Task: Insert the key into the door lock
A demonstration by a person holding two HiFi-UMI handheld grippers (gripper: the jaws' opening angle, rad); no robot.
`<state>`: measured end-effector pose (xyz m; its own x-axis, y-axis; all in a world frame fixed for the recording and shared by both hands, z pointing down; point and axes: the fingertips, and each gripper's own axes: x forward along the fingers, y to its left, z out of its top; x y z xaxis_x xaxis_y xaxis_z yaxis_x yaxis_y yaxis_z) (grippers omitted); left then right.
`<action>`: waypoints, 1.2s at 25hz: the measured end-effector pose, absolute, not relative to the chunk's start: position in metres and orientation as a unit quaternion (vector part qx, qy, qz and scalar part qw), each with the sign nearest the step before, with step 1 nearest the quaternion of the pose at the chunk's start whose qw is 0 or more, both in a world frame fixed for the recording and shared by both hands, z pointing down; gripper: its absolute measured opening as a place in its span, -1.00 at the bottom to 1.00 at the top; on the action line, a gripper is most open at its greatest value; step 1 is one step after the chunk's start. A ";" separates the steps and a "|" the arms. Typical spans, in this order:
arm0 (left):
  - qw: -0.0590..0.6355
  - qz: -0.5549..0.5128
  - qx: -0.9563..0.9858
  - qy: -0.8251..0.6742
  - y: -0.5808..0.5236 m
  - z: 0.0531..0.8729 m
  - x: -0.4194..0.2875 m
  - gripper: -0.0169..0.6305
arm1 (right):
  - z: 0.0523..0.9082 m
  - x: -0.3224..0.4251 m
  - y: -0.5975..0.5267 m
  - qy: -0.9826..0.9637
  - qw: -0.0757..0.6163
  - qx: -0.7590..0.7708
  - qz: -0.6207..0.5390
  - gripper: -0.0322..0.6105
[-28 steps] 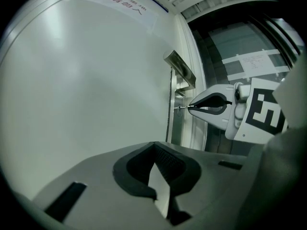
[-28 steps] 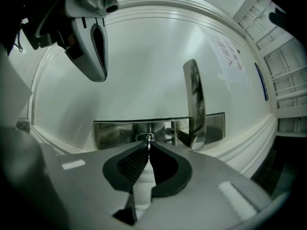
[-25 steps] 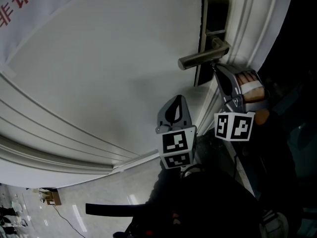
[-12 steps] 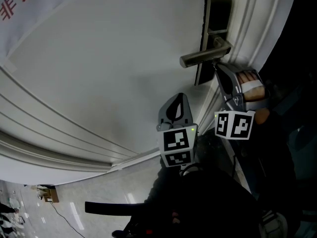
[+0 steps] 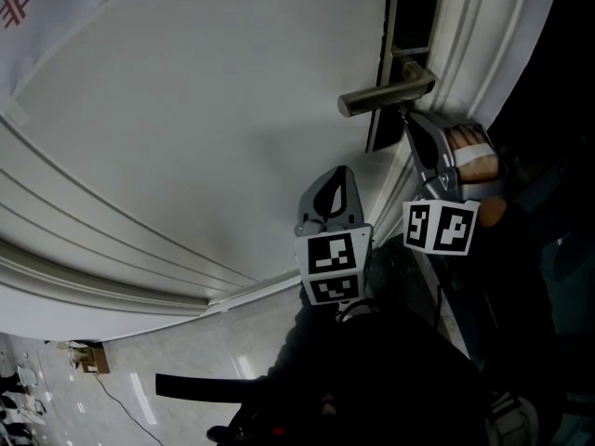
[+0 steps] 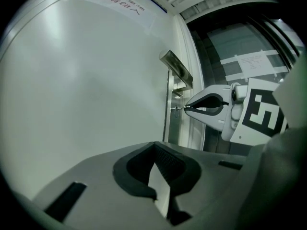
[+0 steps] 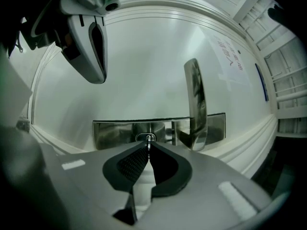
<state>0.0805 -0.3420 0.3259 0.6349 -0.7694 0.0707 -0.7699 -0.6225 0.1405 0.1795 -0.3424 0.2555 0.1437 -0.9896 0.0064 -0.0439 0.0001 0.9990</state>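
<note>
While the left gripper (image 6: 154, 145) is closed empty, the right gripper (image 7: 147, 145) pinches the key (image 7: 148, 140) at the lock (image 7: 114, 134).

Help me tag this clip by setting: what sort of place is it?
Probably an indoor doorway in an office or public building: a white panelled door with a metal lever handle and lock plate, a posted notice with red characters on it, and a glossy floor below.

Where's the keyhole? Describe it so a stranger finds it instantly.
On the white door, find the shiny metal lock plate near the door's edge. Below its lever handle sits the keyhole, a small oval ring. It is the one spot met by the key, which is pinched in the right gripper.
</note>
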 end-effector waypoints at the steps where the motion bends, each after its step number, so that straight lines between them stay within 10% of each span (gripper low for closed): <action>1: 0.079 0.001 0.901 -0.427 -0.342 0.325 0.081 -0.94 | 0.256 0.179 -0.342 -0.475 0.524 0.545 -0.451 -0.86; 30: 0.068 -0.004 0.906 -0.419 -0.344 0.318 0.081 -0.94 | 0.255 0.177 -0.344 -0.474 0.524 0.548 -0.447 -0.86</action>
